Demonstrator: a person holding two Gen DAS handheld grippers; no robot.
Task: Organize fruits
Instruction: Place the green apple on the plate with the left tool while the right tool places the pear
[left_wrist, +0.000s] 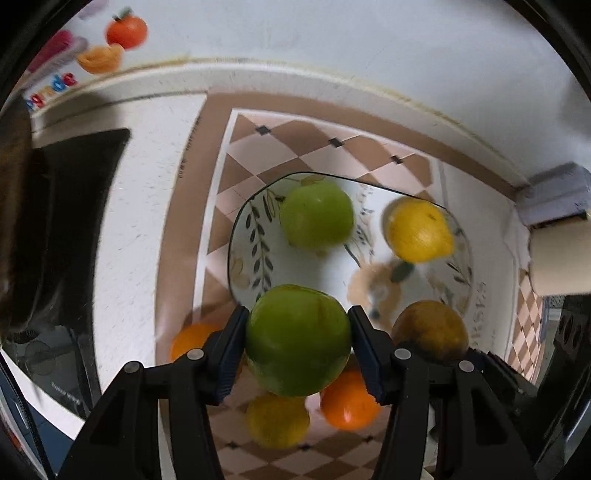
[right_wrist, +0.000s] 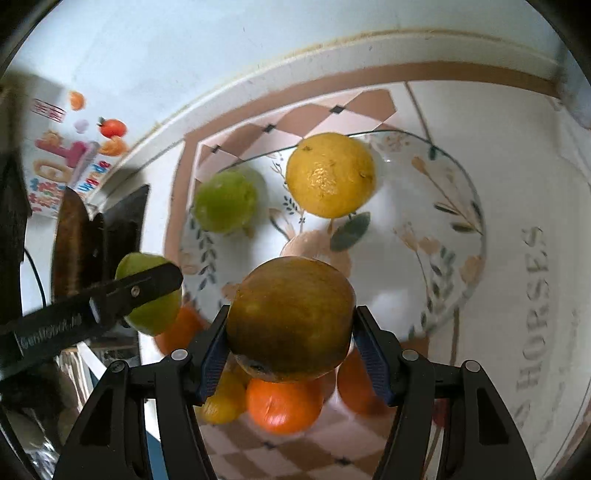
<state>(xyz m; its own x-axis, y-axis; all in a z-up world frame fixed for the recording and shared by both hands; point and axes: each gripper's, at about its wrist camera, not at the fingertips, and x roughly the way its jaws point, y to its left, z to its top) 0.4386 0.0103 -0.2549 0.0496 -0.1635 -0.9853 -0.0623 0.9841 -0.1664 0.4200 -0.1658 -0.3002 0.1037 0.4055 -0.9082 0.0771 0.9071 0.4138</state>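
Observation:
My left gripper (left_wrist: 298, 314) is shut on a green apple (left_wrist: 298, 339), held above the table. My right gripper (right_wrist: 292, 312) is shut on a brownish-green fruit (right_wrist: 291, 317), which also shows in the left wrist view (left_wrist: 430, 332). Beyond both lies a floral plate (right_wrist: 406, 266) with a green apple (right_wrist: 225, 201) and a yellow citrus (right_wrist: 330, 175) on it. In the right wrist view, one left finger (right_wrist: 147, 286) crosses the held apple (right_wrist: 151, 314). Under the grippers lie oranges (right_wrist: 282, 406) and a yellow fruit (left_wrist: 277, 421).
A checkered brown-and-pink cloth (left_wrist: 295, 147) covers the table against a white wall (left_wrist: 332, 55). A dark flat object (left_wrist: 74, 221) stands at the left. Fruit stickers (left_wrist: 125, 31) are on the wall. A pale roll (left_wrist: 561, 254) sits at the right.

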